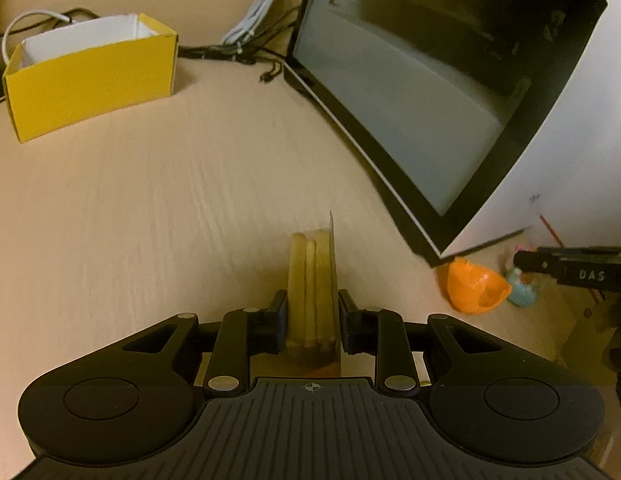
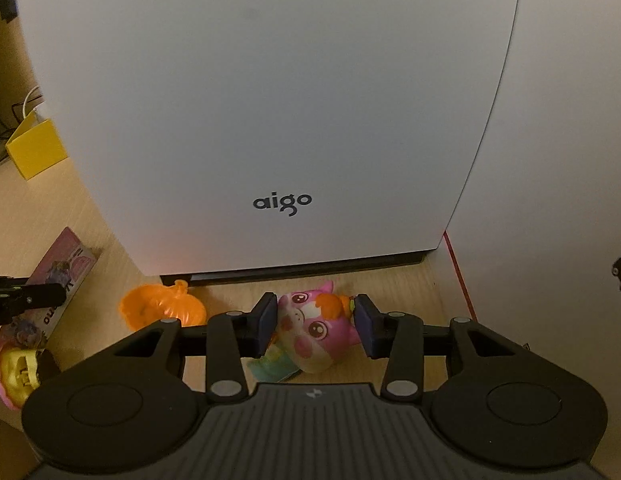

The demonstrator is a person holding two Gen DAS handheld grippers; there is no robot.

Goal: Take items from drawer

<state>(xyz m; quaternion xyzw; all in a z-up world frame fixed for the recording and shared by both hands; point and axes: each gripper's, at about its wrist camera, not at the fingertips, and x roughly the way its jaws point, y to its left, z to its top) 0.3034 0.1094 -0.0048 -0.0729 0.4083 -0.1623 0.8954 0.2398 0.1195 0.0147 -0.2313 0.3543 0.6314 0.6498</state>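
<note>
My left gripper [image 1: 312,314] is shut on a clear blister pack [image 1: 312,280] of yellowish sticks, seen edge-on and held low over the wooden desk [image 1: 170,220]. From the right wrist view the same pack [image 2: 64,268] shows its pink printed card. My right gripper [image 2: 316,320] is shut on a pink-and-white toy animal [image 2: 310,334] with an orange patch, just in front of the white computer case [image 2: 270,120]. I cannot tell whether the toy rests on the desk. No drawer is in view.
An orange pumpkin-shaped shell [image 1: 474,286] lies at the case's front corner. A yellow open box [image 1: 90,76] and cables [image 1: 262,4] sit at the back left. The case's glass side panel [image 1: 410,100] runs along the right. A yellow and pink toy [image 2: 14,372] lies near left.
</note>
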